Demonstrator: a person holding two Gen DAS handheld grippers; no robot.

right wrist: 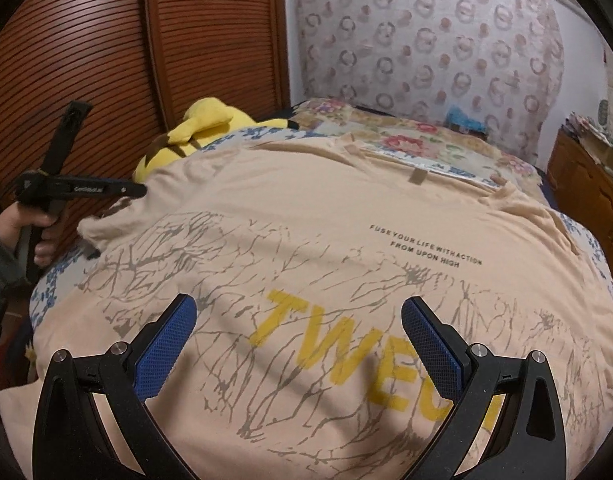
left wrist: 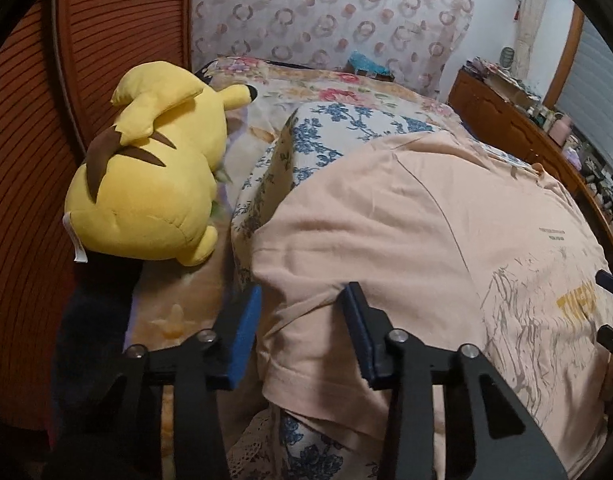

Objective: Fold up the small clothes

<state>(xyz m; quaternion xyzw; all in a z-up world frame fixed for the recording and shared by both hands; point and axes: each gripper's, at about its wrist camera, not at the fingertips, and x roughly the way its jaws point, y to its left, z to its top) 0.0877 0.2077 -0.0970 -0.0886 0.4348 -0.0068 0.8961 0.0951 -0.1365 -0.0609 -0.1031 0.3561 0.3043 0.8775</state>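
A peach T-shirt (left wrist: 386, 220) (right wrist: 306, 208) lies spread face up on the bed, with yellow letters and grey branch print on its front. My left gripper (left wrist: 300, 312) is at the shirt's left sleeve. The sleeve cloth lies between its blue pads (left wrist: 246, 332), which stand apart and do not pinch it. In the right wrist view the left gripper (right wrist: 142, 190) points at that sleeve from the left, held by a hand (right wrist: 22, 224). My right gripper (right wrist: 298, 320) hangs open just over the printed chest, with nothing between its fingers.
A yellow plush toy (left wrist: 154, 168) (right wrist: 202, 128) lies left of the shirt beside slatted wooden wardrobe doors (left wrist: 26, 160) (right wrist: 86, 40). A blue floral sheet (left wrist: 326, 128) lies under the shirt, over a flowered blanket. A cluttered wooden dresser (left wrist: 506, 108) (right wrist: 586, 184) stands at the right.
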